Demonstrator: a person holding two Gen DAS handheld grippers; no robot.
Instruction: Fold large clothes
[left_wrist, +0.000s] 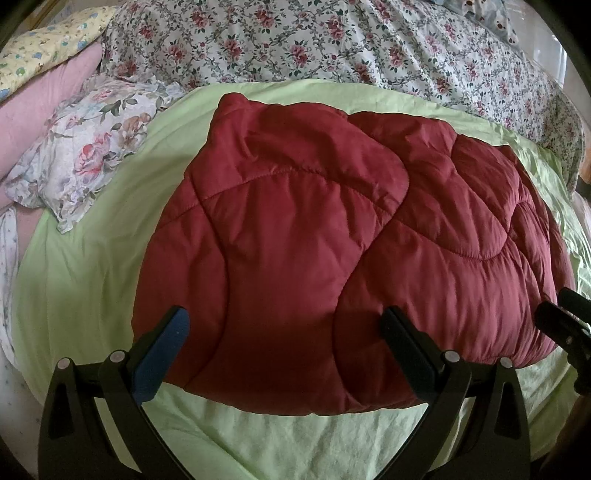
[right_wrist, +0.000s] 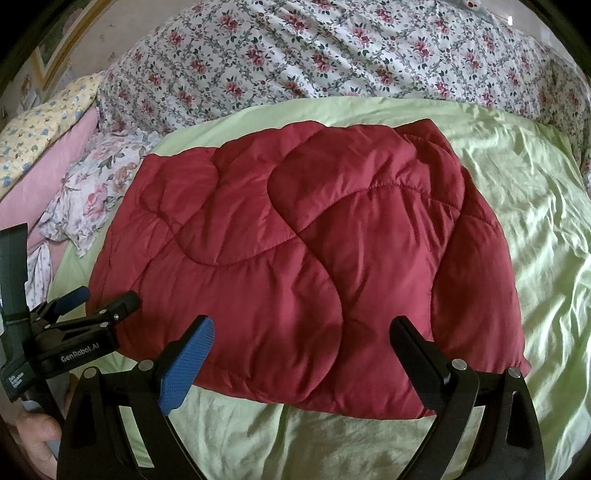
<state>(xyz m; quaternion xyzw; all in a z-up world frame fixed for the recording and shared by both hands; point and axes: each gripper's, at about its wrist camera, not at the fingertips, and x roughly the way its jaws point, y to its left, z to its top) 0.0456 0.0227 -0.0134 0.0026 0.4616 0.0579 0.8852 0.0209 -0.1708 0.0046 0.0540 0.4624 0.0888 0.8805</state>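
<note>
A dark red quilted padded garment (left_wrist: 332, 229) lies folded into a thick bundle on the light green sheet (left_wrist: 85, 266). It also shows in the right wrist view (right_wrist: 295, 254). My left gripper (left_wrist: 286, 325) is open, its jaws wide apart over the bundle's near edge, holding nothing. My right gripper (right_wrist: 303, 332) is open too, jaws spread over the near edge, empty. The left gripper also shows in the right wrist view (right_wrist: 98, 301) at the bundle's left corner. The right gripper's tip shows at the far right of the left wrist view (left_wrist: 565, 314).
A floral pillow (left_wrist: 85, 147) and a pink pillow (left_wrist: 40, 103) lie at the left. A rose-print duvet (left_wrist: 332, 40) is heaped along the back. The green sheet (right_wrist: 535, 229) is wrinkled to the right of the bundle.
</note>
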